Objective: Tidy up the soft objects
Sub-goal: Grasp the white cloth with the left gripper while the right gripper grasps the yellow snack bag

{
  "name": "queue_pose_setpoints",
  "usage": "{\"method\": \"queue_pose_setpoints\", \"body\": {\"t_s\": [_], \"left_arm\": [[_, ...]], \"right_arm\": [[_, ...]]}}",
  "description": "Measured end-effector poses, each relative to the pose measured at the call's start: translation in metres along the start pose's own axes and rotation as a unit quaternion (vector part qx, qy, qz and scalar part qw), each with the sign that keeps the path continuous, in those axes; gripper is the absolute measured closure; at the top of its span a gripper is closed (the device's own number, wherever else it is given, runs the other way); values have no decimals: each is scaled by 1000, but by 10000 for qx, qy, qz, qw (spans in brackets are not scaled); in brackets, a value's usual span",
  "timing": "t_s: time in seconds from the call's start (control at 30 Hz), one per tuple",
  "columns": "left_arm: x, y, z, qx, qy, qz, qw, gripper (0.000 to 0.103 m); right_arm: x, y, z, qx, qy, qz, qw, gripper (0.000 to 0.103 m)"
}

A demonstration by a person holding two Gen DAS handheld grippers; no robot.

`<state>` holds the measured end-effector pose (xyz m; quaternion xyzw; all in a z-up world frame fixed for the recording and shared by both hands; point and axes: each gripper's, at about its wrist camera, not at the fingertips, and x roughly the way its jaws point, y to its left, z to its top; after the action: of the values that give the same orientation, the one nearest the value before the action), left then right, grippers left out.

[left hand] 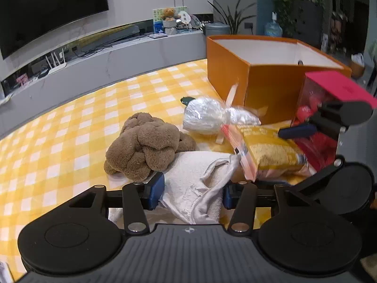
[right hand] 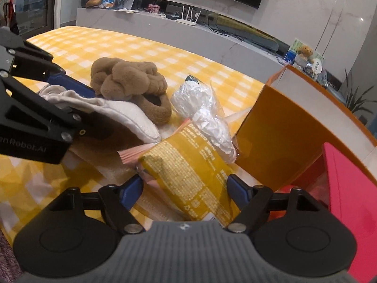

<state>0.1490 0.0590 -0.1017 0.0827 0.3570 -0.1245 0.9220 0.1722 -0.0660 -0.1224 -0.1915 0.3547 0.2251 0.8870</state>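
Note:
A white towel (left hand: 190, 184) lies between the blue pads of my left gripper (left hand: 192, 189), which closes on it; the towel also shows in the right wrist view (right hand: 122, 113). A yellow packet (right hand: 188, 174) sits between the blue pads of my right gripper (right hand: 185, 189), gripped and tilted; it also shows in the left wrist view (left hand: 271, 151). A brown plush toy (left hand: 146, 146) lies behind the towel. A clear bag of white stuffing (left hand: 207, 115) lies by the orange box (left hand: 266, 70).
The table has a yellow checked cloth (left hand: 70, 122). A pink-lidded clear container (left hand: 337, 89) stands at the right beside the orange box. A grey TV bench (left hand: 106, 54) and a television are behind the table.

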Motion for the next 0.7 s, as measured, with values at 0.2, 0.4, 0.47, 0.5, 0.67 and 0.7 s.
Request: {"method": "queue_pose_setpoints", "body": {"t_s": [0.2,0.4,0.47,0.5,0.67,0.7], "left_arm": [[-7,7,0,-398,-155,-146,9990,66],[-15,3,3,-362,-299,-98,9988,77],[-20,0,3,-280,-389,-79,9988,89],[-22,-2,4,-190,-441,-27,9988,91],[-32,-6,9,-36,-566,76,9984,92],[-36,-6,10,-34,-597,95,9982,92]], "right_arm": [[-3,-2,1,95,-56,150,9998,43],[-9,-1,1,9,-110,132,9999,65],[-16,1,1,-72,-204,73,9997,72],[-18,2,2,-137,-260,31,9996,75],[-34,1,5,-63,-383,-77,9992,82],[-38,-1,5,-34,-424,-106,9990,84]]}}
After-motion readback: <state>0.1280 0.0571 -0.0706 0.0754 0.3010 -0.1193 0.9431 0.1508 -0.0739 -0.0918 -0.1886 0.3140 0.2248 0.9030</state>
